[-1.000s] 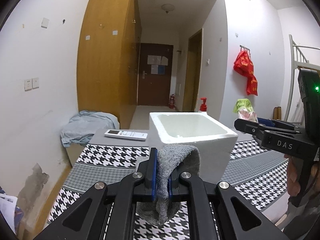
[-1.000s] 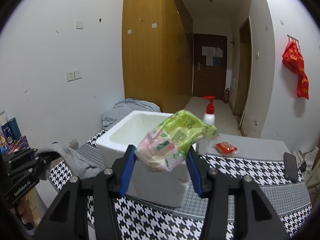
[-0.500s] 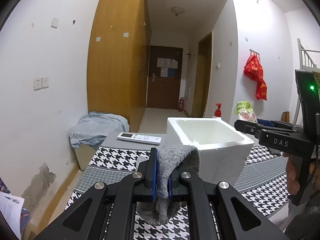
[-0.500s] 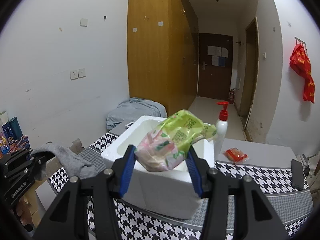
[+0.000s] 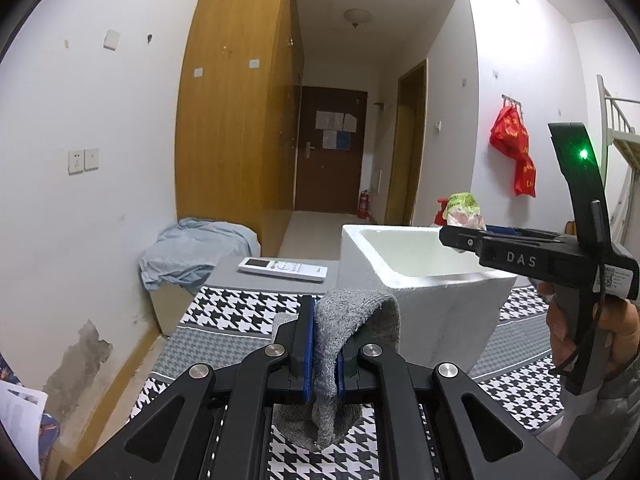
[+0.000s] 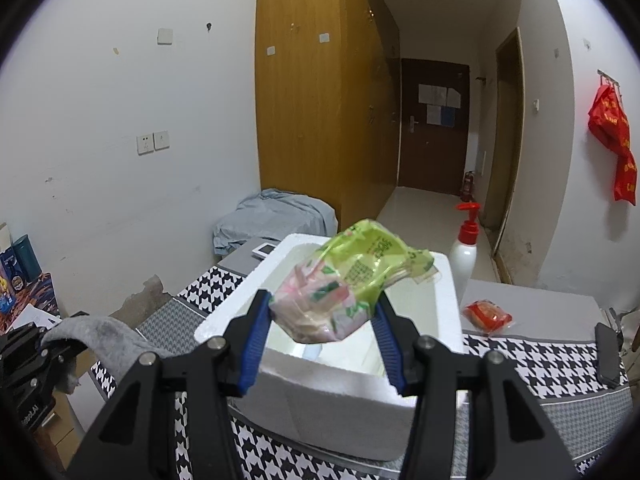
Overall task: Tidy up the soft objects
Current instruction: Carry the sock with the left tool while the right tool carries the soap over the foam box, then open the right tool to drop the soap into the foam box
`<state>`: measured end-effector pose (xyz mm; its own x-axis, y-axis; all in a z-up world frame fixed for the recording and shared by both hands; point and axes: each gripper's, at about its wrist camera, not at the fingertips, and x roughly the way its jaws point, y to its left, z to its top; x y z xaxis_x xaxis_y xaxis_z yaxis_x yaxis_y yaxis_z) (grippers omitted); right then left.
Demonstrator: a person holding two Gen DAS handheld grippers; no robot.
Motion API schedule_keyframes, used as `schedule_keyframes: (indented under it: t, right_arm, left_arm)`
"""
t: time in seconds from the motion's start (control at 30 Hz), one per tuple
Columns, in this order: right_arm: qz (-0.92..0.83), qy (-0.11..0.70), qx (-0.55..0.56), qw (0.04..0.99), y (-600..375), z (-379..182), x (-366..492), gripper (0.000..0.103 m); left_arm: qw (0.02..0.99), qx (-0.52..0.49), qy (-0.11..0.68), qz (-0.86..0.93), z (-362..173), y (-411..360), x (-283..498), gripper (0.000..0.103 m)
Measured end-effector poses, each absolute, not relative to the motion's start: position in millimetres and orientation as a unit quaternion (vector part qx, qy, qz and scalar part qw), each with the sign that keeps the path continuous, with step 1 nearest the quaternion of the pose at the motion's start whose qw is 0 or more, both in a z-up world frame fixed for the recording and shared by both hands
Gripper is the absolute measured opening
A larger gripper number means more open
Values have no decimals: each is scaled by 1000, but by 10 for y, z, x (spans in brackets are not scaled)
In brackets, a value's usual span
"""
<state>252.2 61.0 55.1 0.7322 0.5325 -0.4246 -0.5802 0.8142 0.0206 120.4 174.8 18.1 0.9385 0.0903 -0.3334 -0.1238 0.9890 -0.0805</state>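
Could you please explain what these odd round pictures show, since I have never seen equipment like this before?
No robot here: a person holds a hand-operated two-finger gripper in each hand, and each carries a fisheye camera looking along its fingers, hence the round pictures. The left camera shows the left gripper clamped on a grey sock. The right camera shows the right gripper squeezing a green and pink plastic packet above a white foam box. The box stands on a table with a houndstooth cloth. Also there: a remote control, a pump bottle and a small red packet.
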Motion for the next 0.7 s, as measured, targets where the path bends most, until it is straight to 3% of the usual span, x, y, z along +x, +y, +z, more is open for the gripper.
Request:
schedule_keyframes:
  t: [0.57,0.7]
  right_arm:
    - [288,251,-36,924,658,518,2823,56]
    - [288,256,-38,922,662,514,2844,72]
  left_arm:
    - [984,-50,161,50,180,1750,1190,9]
    - [984,-52,159,56,181,1757,1173,9]
